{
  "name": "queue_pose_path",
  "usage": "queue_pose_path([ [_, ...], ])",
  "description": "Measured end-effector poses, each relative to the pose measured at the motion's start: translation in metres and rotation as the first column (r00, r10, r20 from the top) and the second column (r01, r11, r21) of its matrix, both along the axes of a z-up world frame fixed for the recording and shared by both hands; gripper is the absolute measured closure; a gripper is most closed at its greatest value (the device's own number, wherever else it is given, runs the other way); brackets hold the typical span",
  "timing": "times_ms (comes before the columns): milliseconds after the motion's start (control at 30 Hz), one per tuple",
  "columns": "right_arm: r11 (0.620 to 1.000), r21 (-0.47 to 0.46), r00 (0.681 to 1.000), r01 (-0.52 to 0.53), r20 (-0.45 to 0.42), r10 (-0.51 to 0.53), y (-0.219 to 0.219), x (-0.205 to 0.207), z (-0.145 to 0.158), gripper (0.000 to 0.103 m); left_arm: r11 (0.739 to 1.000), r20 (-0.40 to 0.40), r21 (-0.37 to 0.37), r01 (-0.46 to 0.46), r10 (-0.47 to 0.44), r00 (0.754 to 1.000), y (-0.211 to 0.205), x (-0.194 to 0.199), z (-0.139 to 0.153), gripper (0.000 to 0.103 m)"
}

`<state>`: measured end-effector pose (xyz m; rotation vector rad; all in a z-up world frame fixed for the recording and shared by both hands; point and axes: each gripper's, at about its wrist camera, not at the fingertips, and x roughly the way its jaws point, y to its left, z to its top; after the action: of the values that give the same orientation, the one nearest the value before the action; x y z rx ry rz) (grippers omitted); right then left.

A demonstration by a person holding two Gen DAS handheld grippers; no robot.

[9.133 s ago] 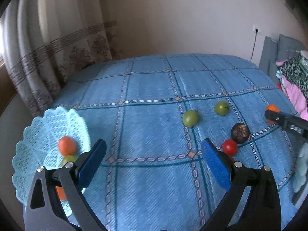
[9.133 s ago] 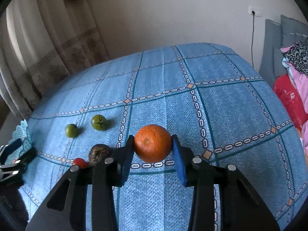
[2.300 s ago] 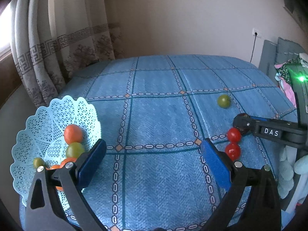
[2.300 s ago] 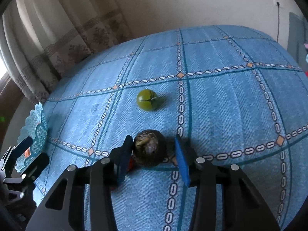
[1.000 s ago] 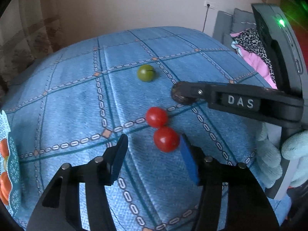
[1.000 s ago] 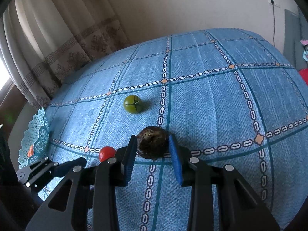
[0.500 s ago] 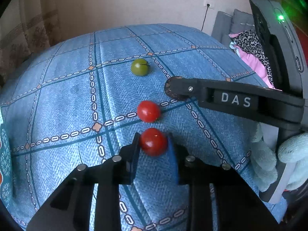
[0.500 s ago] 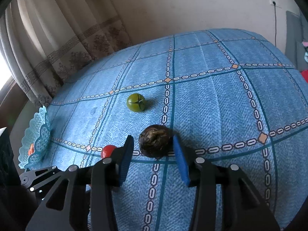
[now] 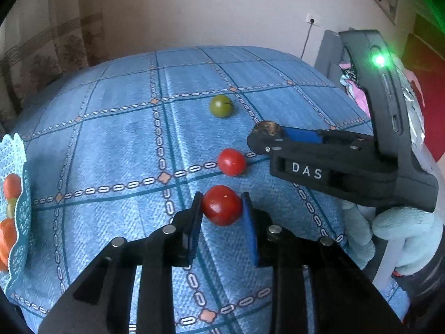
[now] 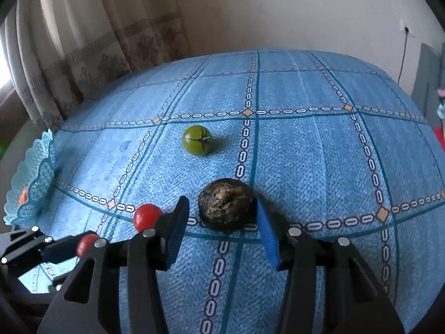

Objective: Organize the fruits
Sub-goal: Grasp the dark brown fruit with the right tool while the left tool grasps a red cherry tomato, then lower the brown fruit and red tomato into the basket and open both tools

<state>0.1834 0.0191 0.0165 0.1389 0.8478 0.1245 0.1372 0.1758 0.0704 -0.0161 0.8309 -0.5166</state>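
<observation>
On the blue checked bedspread point(image 10: 306, 153) with its chain-pattern lines, the left gripper point(image 9: 221, 208) has its blue-padded fingers pressed against both sides of a glossy round red tomato point(image 9: 221, 205), pinching it just above the fabric or on it; I cannot tell which. A second small red tomato point(image 9: 231, 161) lies just beyond it on the cloth, near the tip of the right gripper point(image 10: 221, 217). That right gripper is spread, its two blue pads standing either side of a dark brown, wrinkled round fruit point(image 10: 225, 205) that rests on the bedspread; there is a clear gap on the left side, while the right pad sits very close to the fruit. Farther back, well apart from both tools, a round green tomato point(image 10: 198, 140) with a dark stem mark sits alone on a blue square. At the left edge of the bed stands a pale blue lacy plastic basket point(image 9: 19, 150), and orange and green fruit show inside it. A fluffy pale blue glove point(image 9: 406, 225) covers the hand holding the right gripper's black handle, where a green light point(image 9: 378, 60) glows.
</observation>
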Motion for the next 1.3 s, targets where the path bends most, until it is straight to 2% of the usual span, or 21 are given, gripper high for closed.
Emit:
queue_pose_path([
  [100,1.000,-0.011,1.000,0.000,0.000,0.000,0.000,0.000,0.000,0.054,1.000,0.011,0.000,-0.018,0.018,1.000,0.004,-0.003,0.004,0.075],
  [200,0.999,-0.044,1.000,0.012,0.002,-0.012,0.002,-0.001,0.000,0.061,0.999,0.023,0.000,-0.036,0.036,0.999,0.007,-0.002,0.007,0.075],
  [300,0.999,-0.039,1.000,0.015,0.005,-0.015,-0.001,-0.003,0.000,0.061,0.998,0.034,-0.002,-0.060,0.060,0.998,0.013,-0.003,0.011,0.075],
  [700,0.999,0.033,0.995,0.043,0.084,-0.045,-0.017,-0.021,0.022,0.062,0.981,0.098,-0.012,-0.196,0.196,0.976,0.056,-0.004,0.029,0.075],
  [1000,1.000,0.029,0.994,0.001,0.109,-0.005,0.007,-0.027,0.035,0.062,0.948,0.164,0.001,-0.317,0.313,0.936,0.099,-0.005,0.042,0.075],
  [1200,0.999,0.031,0.990,-0.043,0.138,0.038,0.035,-0.026,0.050,0.061,0.909,0.219,0.013,-0.416,0.403,0.888,0.131,-0.001,0.050,0.075],
  [1300,0.997,0.033,0.986,-0.070,0.155,0.065,0.049,-0.025,0.059,0.062,0.880,0.249,0.032,-0.474,0.453,0.856,0.145,0.000,0.053,0.075],
])
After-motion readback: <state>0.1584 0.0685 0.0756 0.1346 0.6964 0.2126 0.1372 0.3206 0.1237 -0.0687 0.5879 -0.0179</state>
